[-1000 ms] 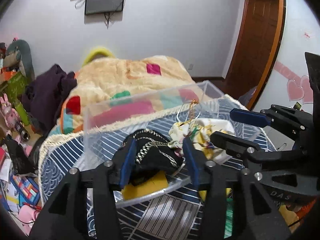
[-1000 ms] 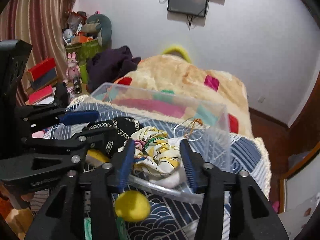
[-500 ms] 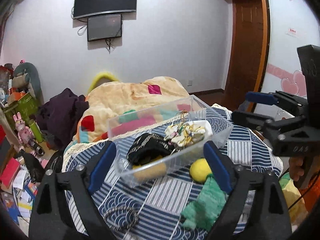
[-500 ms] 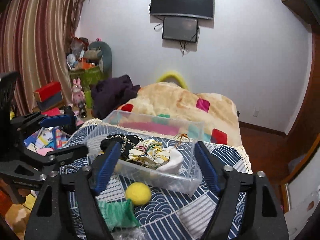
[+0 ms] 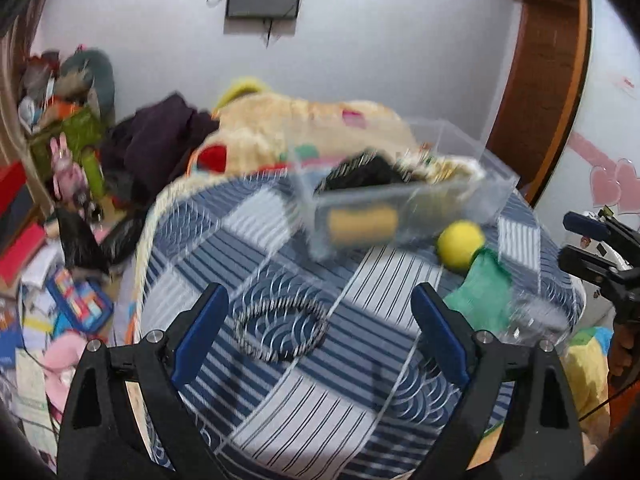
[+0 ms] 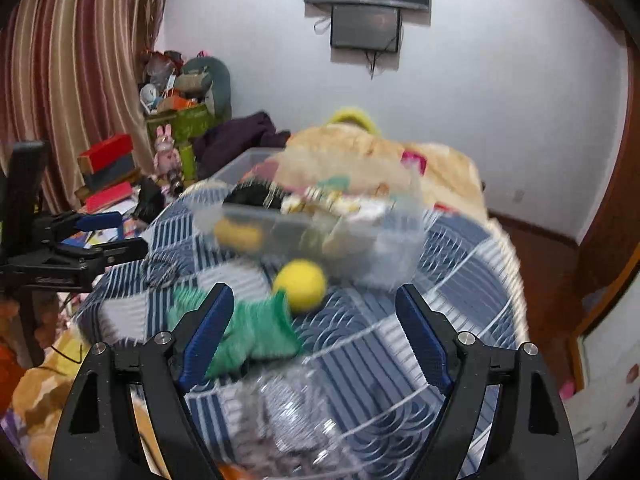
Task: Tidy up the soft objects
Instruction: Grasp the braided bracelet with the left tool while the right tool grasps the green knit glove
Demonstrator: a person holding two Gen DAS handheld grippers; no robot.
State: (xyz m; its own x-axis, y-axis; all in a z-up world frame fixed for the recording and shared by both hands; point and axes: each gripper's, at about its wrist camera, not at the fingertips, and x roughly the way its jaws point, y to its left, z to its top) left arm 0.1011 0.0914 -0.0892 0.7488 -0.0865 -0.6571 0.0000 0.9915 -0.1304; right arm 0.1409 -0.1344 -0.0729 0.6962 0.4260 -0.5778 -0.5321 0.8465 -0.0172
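A clear plastic box [image 5: 472, 196] stands on the blue patterned tablecloth [image 5: 304, 412]. It holds a black chain-trimmed piece [image 5: 368, 172], a floral cloth and a yellow roll [image 5: 360, 224]. In front of it lie a yellow ball [image 5: 460, 244], a green cloth [image 5: 480, 300] and a black-and-white hair ring [image 5: 244, 332]. My left gripper [image 5: 316, 312] is open and empty above the hair ring. My right gripper [image 6: 316, 316] is open and empty, with the green cloth [image 6: 256, 332] and the ball [image 6: 300, 286] just ahead. Each view shows the other gripper at its edge.
Crinkled clear plastic [image 6: 296, 412] lies on the table close under my right gripper. Behind the table a bed carries a beige blanket [image 5: 304, 120] and dark clothes [image 5: 160, 140]. Books and toys [image 5: 60, 312] litter the floor at left. A wooden door [image 5: 536, 80] stands at right.
Both grippers have opened wide and drawn back out of the box. The black piece and the floral cloth stay inside it. Both views have swung down toward the near tabletop.
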